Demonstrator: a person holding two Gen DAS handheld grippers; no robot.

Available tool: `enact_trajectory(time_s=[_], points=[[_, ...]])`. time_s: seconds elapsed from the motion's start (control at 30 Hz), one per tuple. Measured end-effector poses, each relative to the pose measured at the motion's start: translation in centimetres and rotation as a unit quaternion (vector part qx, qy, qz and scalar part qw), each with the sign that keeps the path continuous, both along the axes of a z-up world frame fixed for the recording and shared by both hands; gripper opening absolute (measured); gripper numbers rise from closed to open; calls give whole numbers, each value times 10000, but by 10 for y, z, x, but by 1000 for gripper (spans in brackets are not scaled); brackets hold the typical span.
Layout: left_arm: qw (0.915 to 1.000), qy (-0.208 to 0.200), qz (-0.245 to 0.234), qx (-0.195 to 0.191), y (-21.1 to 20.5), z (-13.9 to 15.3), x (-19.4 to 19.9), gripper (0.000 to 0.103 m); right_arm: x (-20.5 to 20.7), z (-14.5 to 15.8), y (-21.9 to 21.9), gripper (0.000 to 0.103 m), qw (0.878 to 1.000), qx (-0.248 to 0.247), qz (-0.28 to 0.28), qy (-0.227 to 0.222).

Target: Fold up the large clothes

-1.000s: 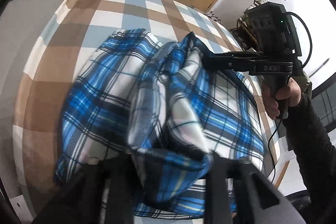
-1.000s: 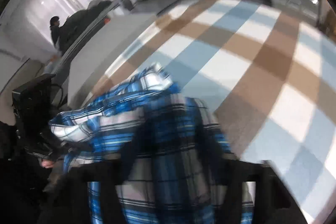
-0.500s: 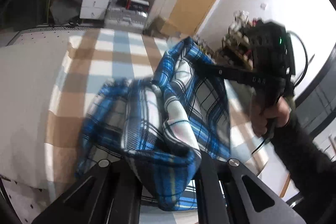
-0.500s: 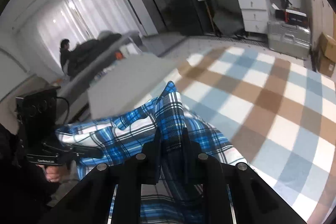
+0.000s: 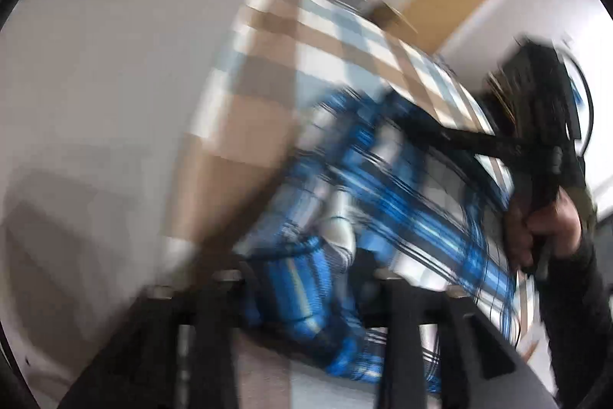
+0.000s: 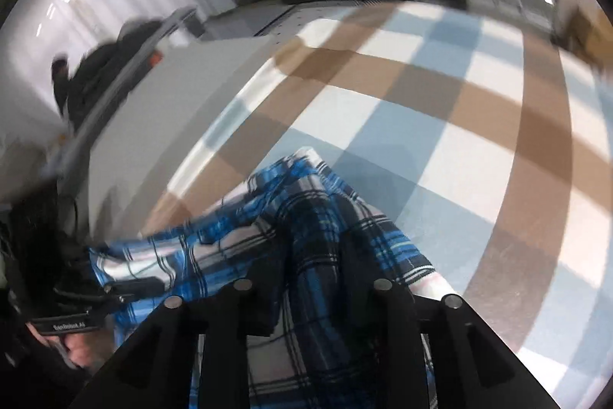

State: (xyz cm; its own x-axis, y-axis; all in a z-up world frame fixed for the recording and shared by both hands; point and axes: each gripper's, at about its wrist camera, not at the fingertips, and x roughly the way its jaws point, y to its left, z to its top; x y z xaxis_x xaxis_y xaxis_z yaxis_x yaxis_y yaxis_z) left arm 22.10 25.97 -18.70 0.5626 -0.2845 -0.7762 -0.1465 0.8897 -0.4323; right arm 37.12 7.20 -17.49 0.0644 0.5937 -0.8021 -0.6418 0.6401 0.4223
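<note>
**Item: blue plaid garment, gathered between two jaws on checked bed cover**

- Blue plaid garment: bunched on the checked bed cover, long axis running from one gripper to the other.
- Right gripper: jaws opening, a fold of plaid between them, grip uncertain.
- Left gripper: jaws opening, bunched hem between them; view blurred.
- Both grippers sit equally near, at opposite ends of the cloth.
</note>
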Motion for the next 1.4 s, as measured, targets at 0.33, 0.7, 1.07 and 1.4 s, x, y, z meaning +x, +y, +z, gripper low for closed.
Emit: enact_trajectory(time_s=[0.33,0.7,1.07,1.4], points=[[9918,-813,-61,983,-33,62,-56,54,-22,48,-54,47,9951,510,-603,-594],[9605,404,-1233,2460,-83,14,47,62,-157,50,-139,69,9827,428,-1190,-1352],[9641,1326,-1705,1544,-77,-10,58,58,-137,-23,-167,71,9703,1222,-1879,915],[9528,1078,-2195,1798,-173,-11,21,47,-87,-6,-238,32,9762,888,-1941,385]])
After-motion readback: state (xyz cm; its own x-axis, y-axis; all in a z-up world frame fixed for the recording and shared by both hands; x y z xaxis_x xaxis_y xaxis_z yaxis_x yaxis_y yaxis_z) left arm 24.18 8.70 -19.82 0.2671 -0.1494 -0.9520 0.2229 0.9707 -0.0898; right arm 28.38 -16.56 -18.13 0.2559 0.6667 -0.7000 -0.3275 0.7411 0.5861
